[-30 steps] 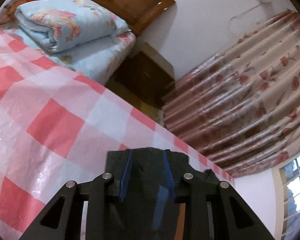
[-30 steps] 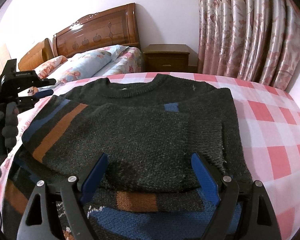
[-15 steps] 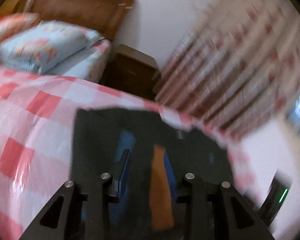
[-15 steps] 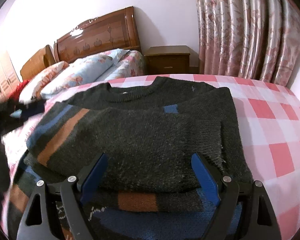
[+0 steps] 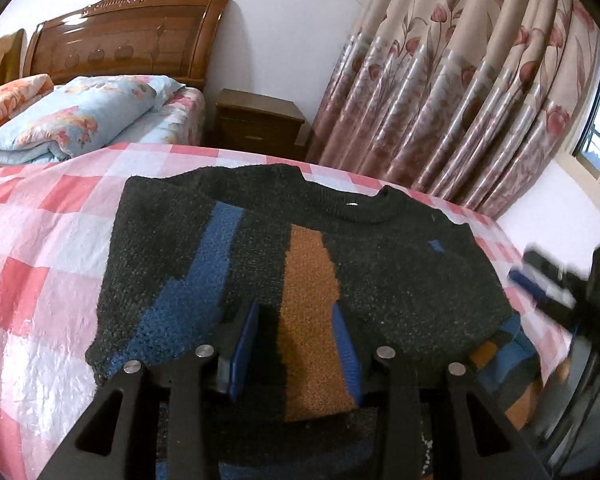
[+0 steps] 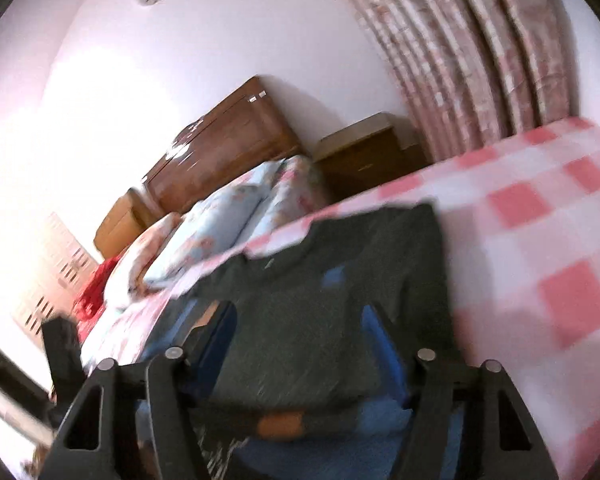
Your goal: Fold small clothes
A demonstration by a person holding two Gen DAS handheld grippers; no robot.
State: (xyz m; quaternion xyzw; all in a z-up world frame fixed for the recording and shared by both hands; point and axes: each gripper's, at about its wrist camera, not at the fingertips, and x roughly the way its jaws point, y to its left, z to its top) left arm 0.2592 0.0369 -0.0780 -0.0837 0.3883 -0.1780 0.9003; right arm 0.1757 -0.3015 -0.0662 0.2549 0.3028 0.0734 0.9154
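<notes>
So the left claw (image 5: 296, 344) has its blue pads (image 5: 244, 344) spreading apart right now, with the orange stripe (image 5: 308, 312) of the dark knit sweater (image 5: 400, 280) lying between them. Can't tell if they're pinching it at all, looks more like they're just above the folded sleeve. The sweater lies spread out straight ahead of that claw, collar (image 5: 340, 204) at the far end, on a bench covered with a pink and white checked cloth (image 5: 40, 264).

The right claw (image 6: 300, 344) is released, jaws wide, hanging over the near part of the same sweater (image 6: 320, 320); that view is pretty blurry. You can spot it as a smeared dark shape off to the right of the left one.

Past the bench there's a bed with a rolled floral quilt (image 5: 76, 120), a wooden headboard (image 5: 124, 36), a nightstand (image 5: 256, 124) and flowery curtains (image 5: 460, 92).
</notes>
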